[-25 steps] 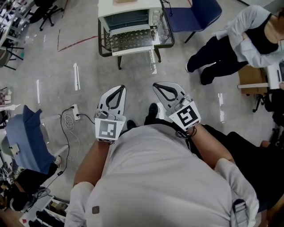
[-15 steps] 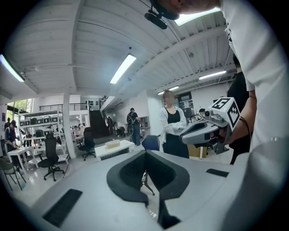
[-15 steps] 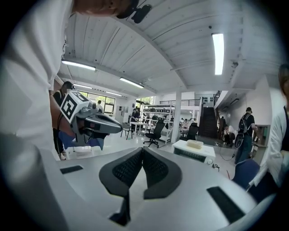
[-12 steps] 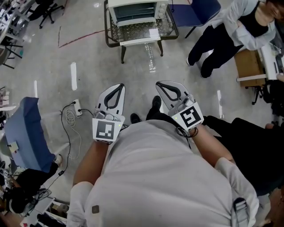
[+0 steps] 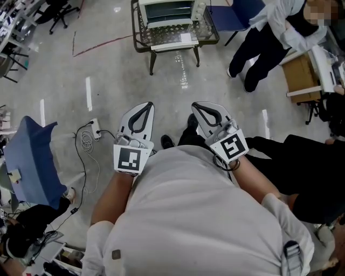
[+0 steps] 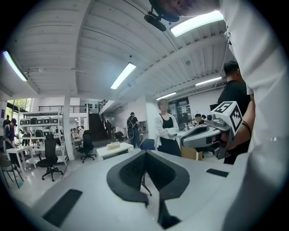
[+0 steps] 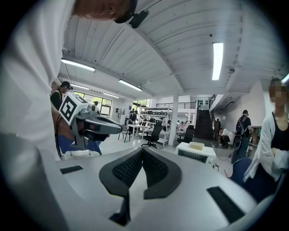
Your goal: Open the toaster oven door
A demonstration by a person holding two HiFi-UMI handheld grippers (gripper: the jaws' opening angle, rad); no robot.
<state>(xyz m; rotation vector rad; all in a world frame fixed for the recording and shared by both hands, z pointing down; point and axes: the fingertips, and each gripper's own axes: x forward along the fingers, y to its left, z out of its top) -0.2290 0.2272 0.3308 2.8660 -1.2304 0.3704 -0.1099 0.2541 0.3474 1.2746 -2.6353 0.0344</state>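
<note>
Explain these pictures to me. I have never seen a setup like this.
No robot here: a person carries a two-jaw tool in each hand, the left hand-held gripper and the right hand-held gripper. The head view looks down from a camera on their head. The two gripper views come from cameras riding on each tool, looking along its jaws. Both pairs of jaws are shut and hold nothing. Ahead, a toaster oven stands on a small table; neither gripper touches it.

Grey polished floor (image 5: 54, 70), white ribbed ceiling (image 7: 180, 40), strip lights (image 7: 217, 55)
</note>
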